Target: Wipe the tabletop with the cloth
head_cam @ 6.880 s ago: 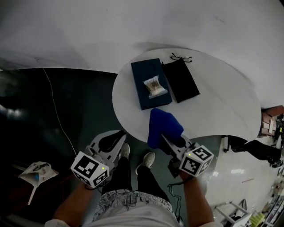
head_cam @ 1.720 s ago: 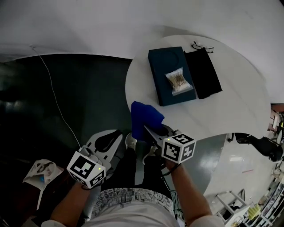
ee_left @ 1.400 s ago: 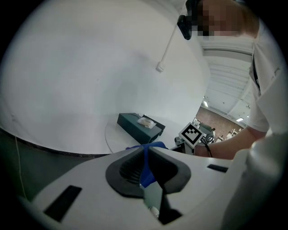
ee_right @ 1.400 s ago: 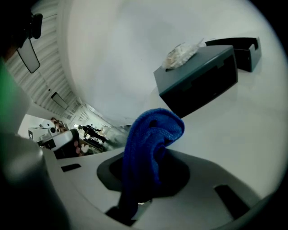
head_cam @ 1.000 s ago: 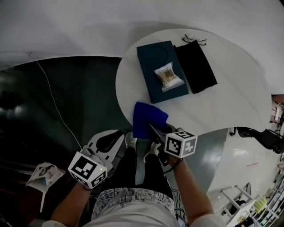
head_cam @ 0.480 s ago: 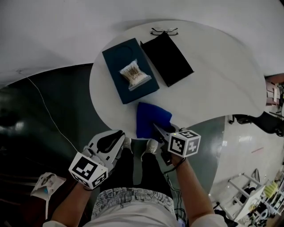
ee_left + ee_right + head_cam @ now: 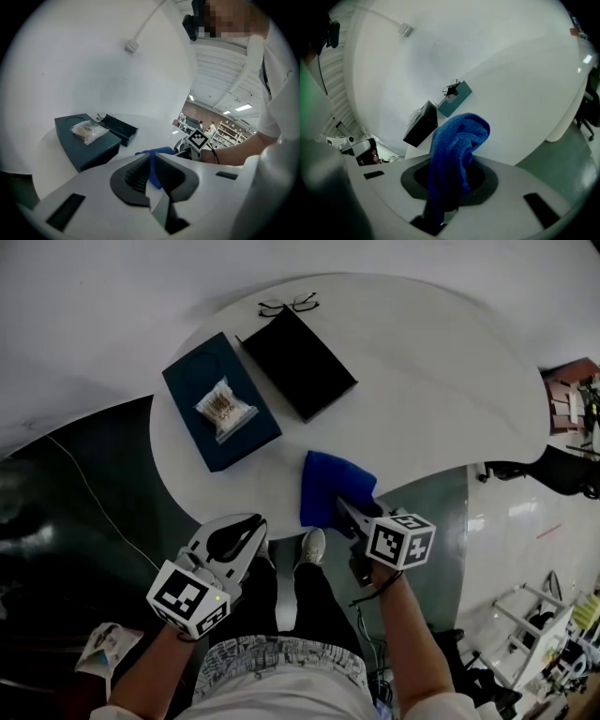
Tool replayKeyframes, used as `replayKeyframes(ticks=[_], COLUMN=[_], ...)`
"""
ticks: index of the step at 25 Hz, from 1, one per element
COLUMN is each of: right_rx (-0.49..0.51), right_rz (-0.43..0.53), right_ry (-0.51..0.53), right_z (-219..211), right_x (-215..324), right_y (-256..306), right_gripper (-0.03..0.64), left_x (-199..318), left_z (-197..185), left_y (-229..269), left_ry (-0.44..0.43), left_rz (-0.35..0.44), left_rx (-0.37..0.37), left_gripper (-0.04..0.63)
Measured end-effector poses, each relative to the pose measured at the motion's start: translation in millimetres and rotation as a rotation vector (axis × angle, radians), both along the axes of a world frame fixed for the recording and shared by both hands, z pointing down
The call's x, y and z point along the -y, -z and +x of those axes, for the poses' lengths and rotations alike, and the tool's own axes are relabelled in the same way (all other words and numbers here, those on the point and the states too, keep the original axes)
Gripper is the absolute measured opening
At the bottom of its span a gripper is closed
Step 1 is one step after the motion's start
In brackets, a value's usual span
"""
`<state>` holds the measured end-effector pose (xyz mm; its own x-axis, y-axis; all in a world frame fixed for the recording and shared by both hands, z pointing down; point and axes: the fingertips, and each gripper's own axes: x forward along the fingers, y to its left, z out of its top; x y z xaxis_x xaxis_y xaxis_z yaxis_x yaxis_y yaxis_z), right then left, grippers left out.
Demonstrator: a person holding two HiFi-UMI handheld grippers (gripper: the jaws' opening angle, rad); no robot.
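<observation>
The right gripper (image 7: 345,510) is clamping the cloth (image 7: 333,486), which is covering its jaw tips at the near edge of the tabletop (image 7: 441,381); the left gripper (image 7: 244,529) is hanging closed and empty.

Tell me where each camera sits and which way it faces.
Head view: on the person's head, looking steeply down at the white table; forearms, left gripper and right gripper show.
Left gripper view: on that gripper, facing across the table toward the dark box; its shut fingers show.
Right gripper view: on that gripper, facing over the tabletop; its fingers clamp the blue cloth.
Shared: all three show the cloth and table.
</observation>
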<state>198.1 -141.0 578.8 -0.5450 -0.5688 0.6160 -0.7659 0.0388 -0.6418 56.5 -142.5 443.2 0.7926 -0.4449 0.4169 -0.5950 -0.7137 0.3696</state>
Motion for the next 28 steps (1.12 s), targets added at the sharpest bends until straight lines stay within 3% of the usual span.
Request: replayKeyframes(ticks=[8,15,22,28], right_rx=[-0.014,-0.023,-0.030,0.033], right_rz=[0.005,0.003,0.011,0.046], right_ry=[-0.069,-0.090,-0.090,-0.052], right_z=[49,66,58,8], right_x=[-4,-5,-5,-3], right_y=[-1,-2,9,31], right_gripper=[0.089,0.089,0.089,0.089], left_x=[-1,-2,-3,-3], left_z=[36,48,34,-10], left_y=[-2,-3,0,0], left_ry=[-0.049,-0.061,-0.044,0.000], left_rz=[0.001,0.000,0.004,0.004], left_rx=[0.007,0.008,0.001,-0.010], left_gripper=[0.044,0.044,0.044,0.044])
